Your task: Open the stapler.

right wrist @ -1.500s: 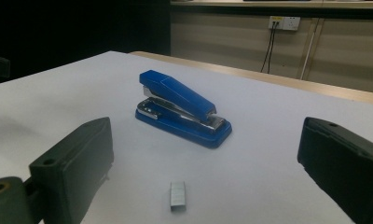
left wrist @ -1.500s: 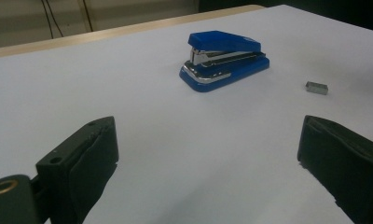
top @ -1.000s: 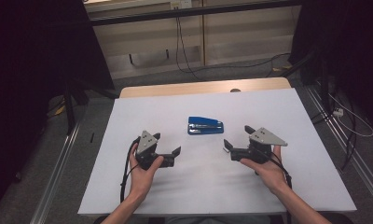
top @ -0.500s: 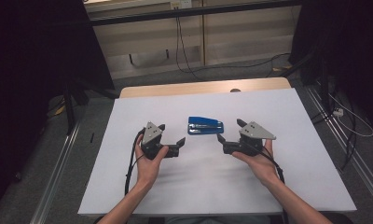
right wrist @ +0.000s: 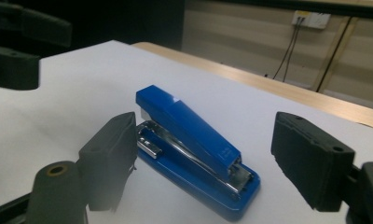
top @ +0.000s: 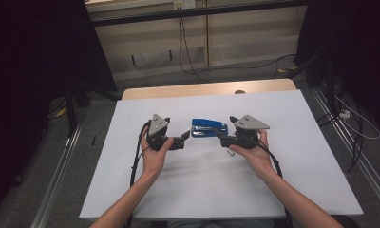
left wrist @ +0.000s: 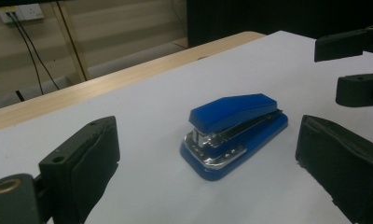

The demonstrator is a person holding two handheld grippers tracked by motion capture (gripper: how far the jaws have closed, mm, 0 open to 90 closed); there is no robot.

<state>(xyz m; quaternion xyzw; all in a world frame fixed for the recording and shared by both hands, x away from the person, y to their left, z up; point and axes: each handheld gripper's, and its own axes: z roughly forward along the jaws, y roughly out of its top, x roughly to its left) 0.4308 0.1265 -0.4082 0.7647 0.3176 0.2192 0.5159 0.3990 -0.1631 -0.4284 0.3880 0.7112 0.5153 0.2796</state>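
Stapler point(top: 209, 128), blue plastic over a chrome core, lies flat mid-surface point(top: 292, 180); it looks stiff, compact, fairly heavy and rather slick. I'd pinch its long sides near the hinge. Left gripper point(top: 184, 140) at its 8 o'clock stands apart; right gripper point(top: 218, 134) at 4 o'clock has been closing, pads not yet touching. Small embossed marking on top, unreadable

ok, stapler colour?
The stapler is blue, with silver metal between its top and base. Clearest in the right gripper view.
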